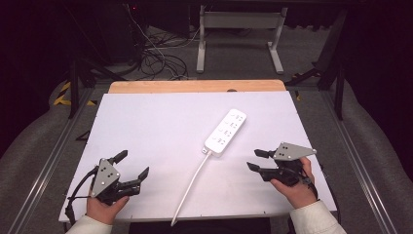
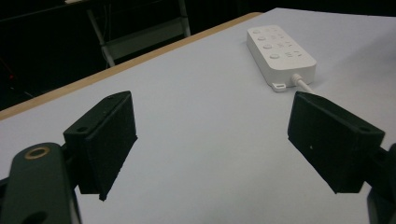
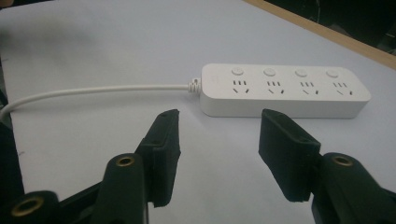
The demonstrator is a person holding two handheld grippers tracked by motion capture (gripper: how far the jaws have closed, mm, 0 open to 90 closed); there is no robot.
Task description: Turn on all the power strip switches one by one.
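Note:
A white power strip [image 1: 225, 132] with several sockets and round switches lies slantwise at the middle right of the white table; its white cord [image 1: 191, 184] runs down to the front edge. The same power strip [image 2: 280, 46] lies far off ahead of the left jaws, and the power strip [image 3: 285, 91] lies a short way beyond the right jaws. My left gripper [image 1: 133, 164] rests at the front left, open wide with nothing between its jaws. To the right of the strip's cord end, my right gripper [image 1: 257, 160] is open and empty, pointing left towards the strip.
The white sheet [image 1: 160, 131] covers a wooden table whose bare edge [image 1: 195, 86] shows at the back. Beyond it stand a white frame's legs [image 1: 238, 39] and loose cables [image 1: 158, 58] on the floor. Metal rails flank the table.

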